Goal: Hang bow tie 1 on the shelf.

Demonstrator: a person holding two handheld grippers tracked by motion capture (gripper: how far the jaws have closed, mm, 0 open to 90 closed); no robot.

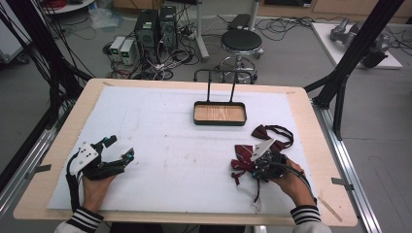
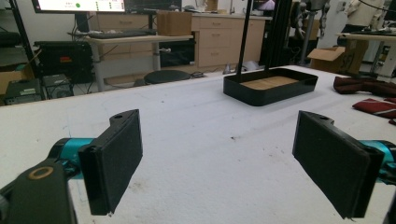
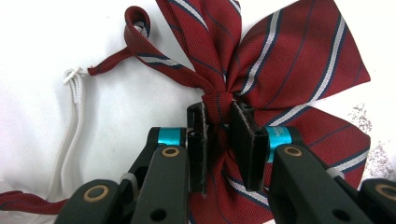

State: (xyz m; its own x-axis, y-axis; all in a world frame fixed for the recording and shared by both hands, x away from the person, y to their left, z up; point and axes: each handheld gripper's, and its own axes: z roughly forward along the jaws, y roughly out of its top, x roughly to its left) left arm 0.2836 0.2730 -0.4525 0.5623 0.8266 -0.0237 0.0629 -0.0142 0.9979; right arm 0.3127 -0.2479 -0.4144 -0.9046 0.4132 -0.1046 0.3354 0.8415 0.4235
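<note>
Under the right tool (image 3: 219, 140), striped bow tie (image 3: 280, 60) knot pinched, lower lobes hidden.

Bow tie (image 3: 280, 60): dark red with diagonal white and navy stripes, white elastic cord (image 3: 72, 135) attached. Second bow tie (image 1: 272, 133) toward the right edge: plain dark maroon. Tray (image 1: 219, 114): black rim, light wood-grain base. Table cover (image 1: 165, 145): white. Tabletop (image 1: 311, 121): pale wood border.

Probably a lab: computer towers (image 1: 155, 26), cables, black rig frame (image 1: 357, 46).
</note>
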